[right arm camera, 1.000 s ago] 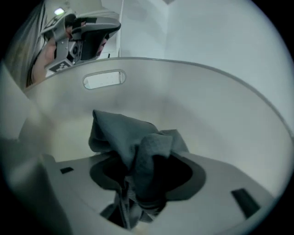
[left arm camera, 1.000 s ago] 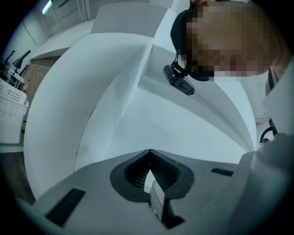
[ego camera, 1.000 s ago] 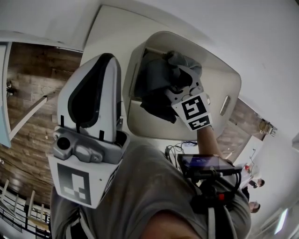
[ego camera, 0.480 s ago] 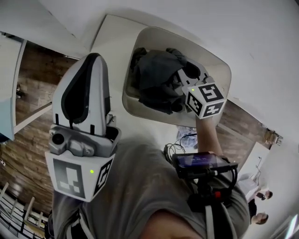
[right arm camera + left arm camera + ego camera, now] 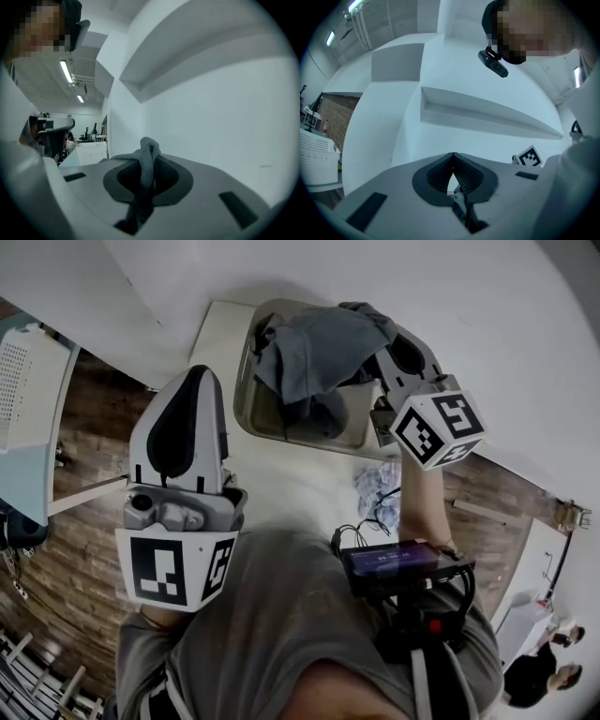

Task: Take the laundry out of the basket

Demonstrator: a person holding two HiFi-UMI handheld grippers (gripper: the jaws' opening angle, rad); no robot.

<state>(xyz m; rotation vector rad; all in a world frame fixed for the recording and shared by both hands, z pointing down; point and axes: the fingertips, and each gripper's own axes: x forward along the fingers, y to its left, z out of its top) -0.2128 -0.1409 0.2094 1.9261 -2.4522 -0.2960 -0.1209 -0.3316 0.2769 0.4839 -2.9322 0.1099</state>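
In the head view the basket (image 5: 246,390) stands on the white bench (image 5: 214,334) at 12 o'clock. The right hand-held gripper (image 5: 386,357) is at 1 o'clock, over the basket's right rim, with its marker cube towards the person. Its jaws are clamped on a grey garment (image 5: 319,348). The garment hangs from the jaws in a bunched drape towards 11 o'clock, over the basket's opening. Its lower folds reach down inside the basket, where darker laundry (image 5: 314,416) lies against the bottom.

In the right gripper view the right hand-held gripper (image 5: 149,152) has a twisted fold of the garment (image 5: 146,168) pinched between its dark pads. The fold sticks up just past the fingertips, with a plain white wall behind.

The left hand-held gripper (image 5: 194,381) is at 9 o'clock in the head view, beside the basket and not touching it, its tips pointing towards 12 o'clock. In the left gripper view the left hand-held gripper (image 5: 453,157) is closed, tips meeting, nothing between them
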